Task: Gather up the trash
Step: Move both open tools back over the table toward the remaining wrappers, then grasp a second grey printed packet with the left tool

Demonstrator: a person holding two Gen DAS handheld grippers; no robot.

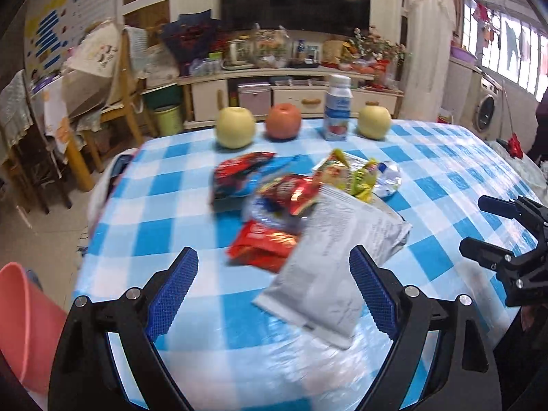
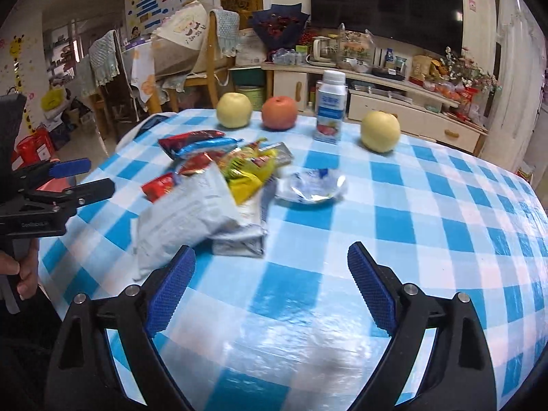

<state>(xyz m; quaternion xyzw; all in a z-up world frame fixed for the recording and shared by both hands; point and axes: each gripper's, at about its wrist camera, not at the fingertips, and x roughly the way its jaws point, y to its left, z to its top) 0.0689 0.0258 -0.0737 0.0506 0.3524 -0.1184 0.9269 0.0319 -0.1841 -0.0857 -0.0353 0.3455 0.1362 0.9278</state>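
A round counter (image 1: 164, 205) draped in a blue-and-white checked cloth is carrying a heap of trash near its middle. The left claw (image 1: 274, 270) is hovering low over the near edge, its blue-padded fingers spread wide and pinching nothing. Lying just ahead of it, partly between the finger tips, is a large grey foil bag (image 1: 332, 260), tilted toward the camera. Behind the bag, red snack wrappers (image 1: 263, 243), a yellow wrapper (image 1: 363, 181) and a crumpled clear plastic piece (image 1: 388, 178) are piling together.

The right claw (image 2: 270, 270) is also standing wide open and empty, over bare cloth. From its view the grey foil bag is sitting ahead and to the left, near the left finger tip, with the crumpled plastic piece lying ahead, well apart.

Along the far edge two yellow apples (image 1: 235, 126), a red apple (image 1: 284, 121) and a small white bottle (image 1: 338, 109) are standing in a row. A pink bucket (image 1: 27, 325) is showing at the left view's lower left, below the counter edge.
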